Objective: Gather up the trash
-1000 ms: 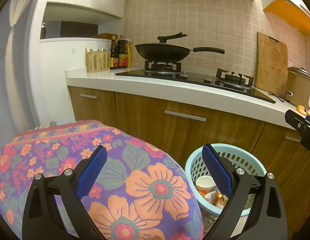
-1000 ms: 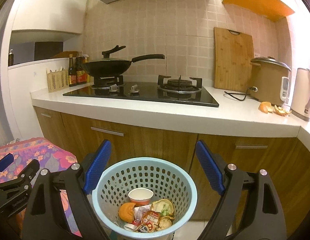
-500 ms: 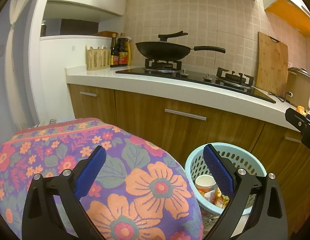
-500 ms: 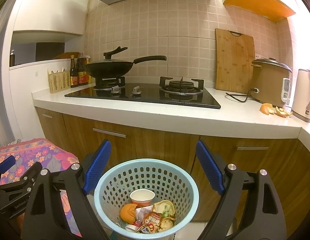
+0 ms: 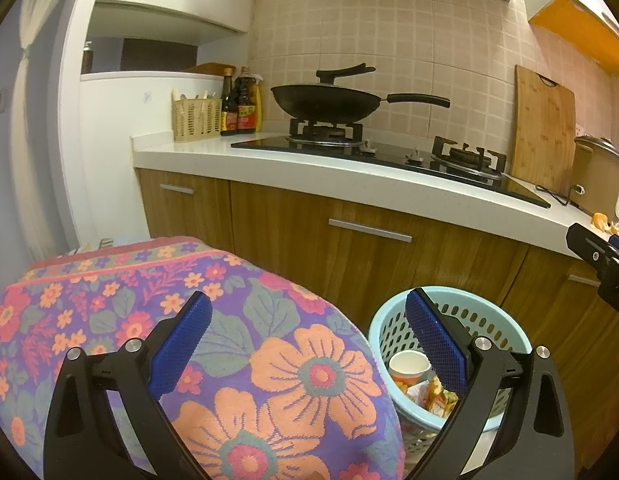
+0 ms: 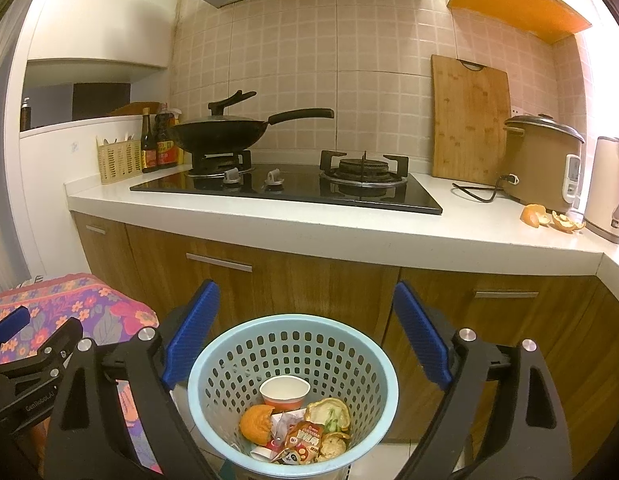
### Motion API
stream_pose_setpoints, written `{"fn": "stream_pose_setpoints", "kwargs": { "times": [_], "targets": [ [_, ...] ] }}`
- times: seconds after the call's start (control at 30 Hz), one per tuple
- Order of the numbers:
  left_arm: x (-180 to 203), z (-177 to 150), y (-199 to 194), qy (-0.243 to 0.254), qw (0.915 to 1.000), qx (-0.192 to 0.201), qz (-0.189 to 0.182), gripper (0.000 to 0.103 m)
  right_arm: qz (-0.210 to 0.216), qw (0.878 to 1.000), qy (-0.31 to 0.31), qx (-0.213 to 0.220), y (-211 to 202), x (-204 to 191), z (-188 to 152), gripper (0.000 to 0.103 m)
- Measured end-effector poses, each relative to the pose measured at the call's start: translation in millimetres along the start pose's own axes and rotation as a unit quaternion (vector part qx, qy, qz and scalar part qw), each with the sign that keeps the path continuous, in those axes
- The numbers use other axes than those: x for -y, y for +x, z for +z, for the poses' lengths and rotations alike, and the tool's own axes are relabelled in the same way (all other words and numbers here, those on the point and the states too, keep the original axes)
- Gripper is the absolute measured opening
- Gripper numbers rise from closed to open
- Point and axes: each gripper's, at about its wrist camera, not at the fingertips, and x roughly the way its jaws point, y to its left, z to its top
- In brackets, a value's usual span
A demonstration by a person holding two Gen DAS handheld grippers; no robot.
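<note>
A light blue perforated trash basket (image 6: 233, 360) stands on the floor before the wooden cabinets. It holds a paper cup (image 6: 284, 391), orange peel, wrappers and food scraps. My right gripper (image 6: 305, 336) is open and empty, above and around the basket's rim. My left gripper (image 5: 307, 344) is open and empty over a floral cloth (image 5: 269, 364), with the basket (image 5: 505, 322) to its right. Orange peels (image 6: 549, 218) lie on the white counter by the kettle, also seen in the left wrist view (image 5: 601, 222).
The counter (image 6: 349, 232) carries a gas hob with a black wok (image 6: 221, 132), sauce bottles (image 6: 157, 144), a wicker holder, a cutting board (image 6: 469, 120), a rice cooker (image 6: 541, 160) with its cord, and a kettle (image 6: 607, 188). The floral-covered object sits left of the basket.
Both views have shifted slightly, the counter sitting a little higher in frame. Both grippers stay open and empty; the basket's contents are unchanged.
</note>
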Motion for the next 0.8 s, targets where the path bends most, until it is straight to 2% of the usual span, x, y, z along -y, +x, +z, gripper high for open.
{"fn": "stream_pose_setpoints", "kwargs": {
  "times": [0.8],
  "targets": [
    [1.1, -0.3, -1.0, 0.003, 1.0000, 0.002, 0.001, 0.095, 0.001, 1.000, 0.006, 0.001, 2.3, 2.4, -3.0, 0.092]
  ]
}}
